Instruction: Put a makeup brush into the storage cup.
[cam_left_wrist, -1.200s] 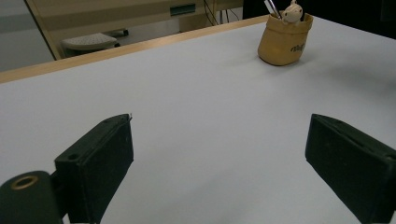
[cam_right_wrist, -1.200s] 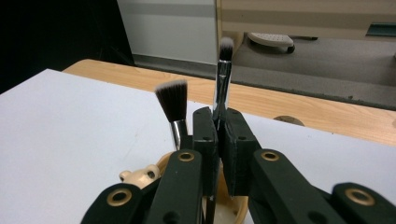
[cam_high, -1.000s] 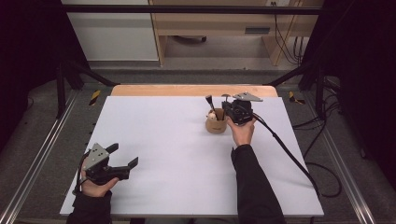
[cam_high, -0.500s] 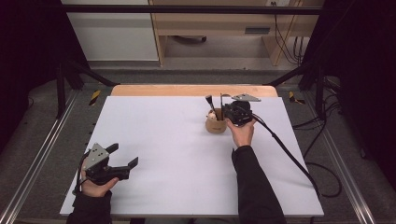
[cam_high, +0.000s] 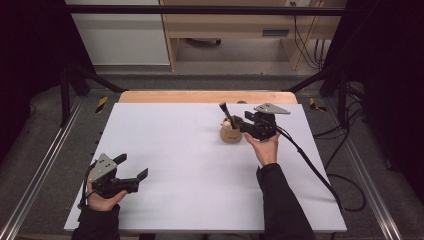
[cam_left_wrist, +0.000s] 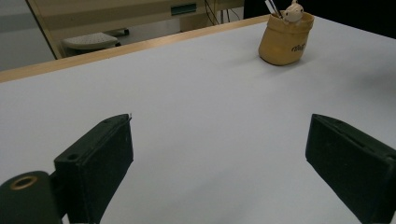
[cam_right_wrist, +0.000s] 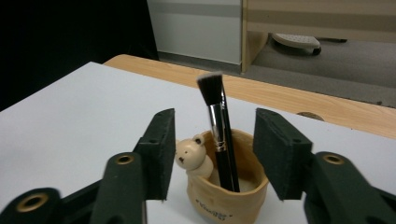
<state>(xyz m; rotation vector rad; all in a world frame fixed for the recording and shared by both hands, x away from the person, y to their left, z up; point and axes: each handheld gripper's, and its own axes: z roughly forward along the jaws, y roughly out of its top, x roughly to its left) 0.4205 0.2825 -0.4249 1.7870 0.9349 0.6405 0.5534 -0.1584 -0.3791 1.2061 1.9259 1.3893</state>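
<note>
At the near left edge of the white table (cam_high: 200, 165), the left gripper (cam_high: 134, 167) rests in a hand, jaws spread wide with nothing between them. Farther across, toward the right, the right gripper (cam_high: 239, 121) is level with a small tan pot (cam_high: 230, 134). Its jaws have just been opening and now stand apart on either side of a black brush (cam_right_wrist: 218, 126), which stands bristles up in the pot, free of both pads. A little bear figure (cam_right_wrist: 190, 156) sits on the pot's rim.

Matt ceramic-looking pot (cam_right_wrist: 227, 193) – brush (cam_right_wrist: 218, 135) w/ shiny metal collar.
</note>
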